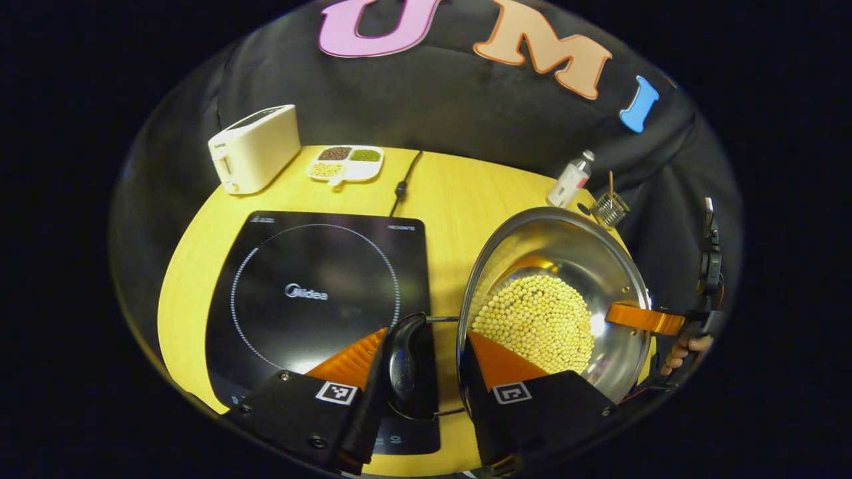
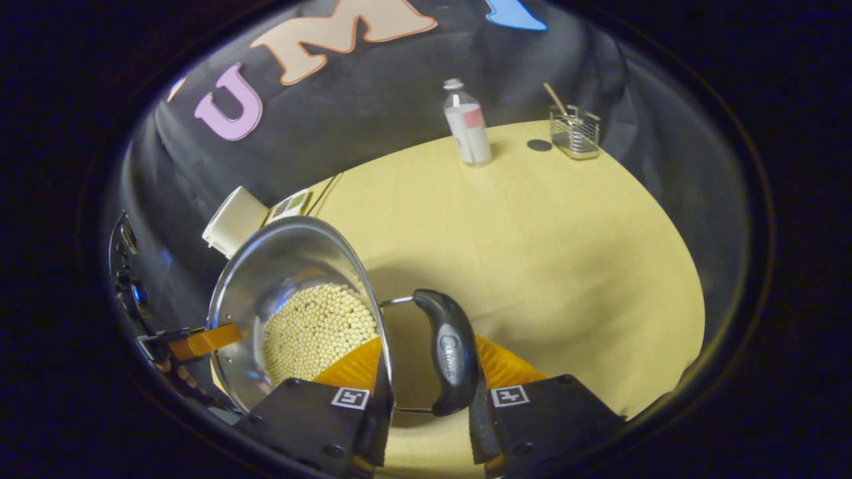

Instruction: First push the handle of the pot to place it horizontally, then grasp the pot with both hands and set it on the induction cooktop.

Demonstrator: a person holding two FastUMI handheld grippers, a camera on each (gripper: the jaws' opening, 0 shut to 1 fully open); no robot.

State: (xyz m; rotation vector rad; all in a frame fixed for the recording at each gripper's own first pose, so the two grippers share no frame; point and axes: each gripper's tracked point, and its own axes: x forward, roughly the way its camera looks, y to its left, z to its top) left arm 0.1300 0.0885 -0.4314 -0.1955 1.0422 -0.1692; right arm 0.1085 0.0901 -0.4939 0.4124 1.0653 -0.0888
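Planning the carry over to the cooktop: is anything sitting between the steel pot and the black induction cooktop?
Nothing visible. The steel pot of pale beans is beside the black induction cooktop, with bare wooden table between. The cream toaster and divided white dish sit behind.

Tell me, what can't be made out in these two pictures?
- Left gripper view: front controls of the cooktop, covered by the left gripper and the pot handle.
- Both views: whether the pot touches the table; its own bowl hides its underside.
- Right gripper view: the toaster, mostly behind the pot's rim.
- Left gripper view: contents of the wire basket, too small.
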